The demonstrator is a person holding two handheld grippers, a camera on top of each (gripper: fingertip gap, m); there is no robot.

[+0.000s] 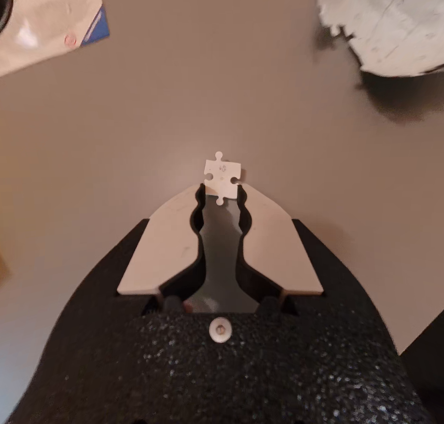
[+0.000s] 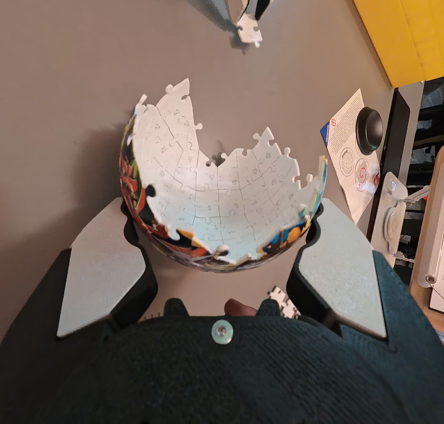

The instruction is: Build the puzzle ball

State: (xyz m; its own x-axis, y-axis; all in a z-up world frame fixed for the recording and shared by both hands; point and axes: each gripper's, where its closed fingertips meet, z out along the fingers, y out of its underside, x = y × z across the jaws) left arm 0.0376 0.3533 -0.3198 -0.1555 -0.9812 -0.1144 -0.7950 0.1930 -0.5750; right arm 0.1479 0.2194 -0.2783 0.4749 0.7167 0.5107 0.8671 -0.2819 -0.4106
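My left gripper point(image 1: 221, 186) is shut on a single white puzzle piece point(image 1: 222, 175), white back side up, held above the grey table. My right gripper point(image 2: 221, 215) is shut on the half-built puzzle ball point(image 2: 216, 186), an open bowl with a white numbered inside and a colourful outside. The ball's rim is jagged and lowest at the far side. In the right wrist view the left gripper point(image 2: 249, 21) with its piece point(image 2: 249, 34) is beyond the ball. In the left wrist view the ball point(image 1: 389, 23) is blurred at the upper right.
An instruction leaflet point(image 2: 348, 162) lies on the table at the right with a black round stand point(image 2: 370, 131) on it; the leaflet also shows in the left wrist view point(image 1: 48, 23). Loose white pieces point(image 2: 283, 302) lie near my right gripper. A yellow surface point(image 2: 396, 28) borders the table's right edge.
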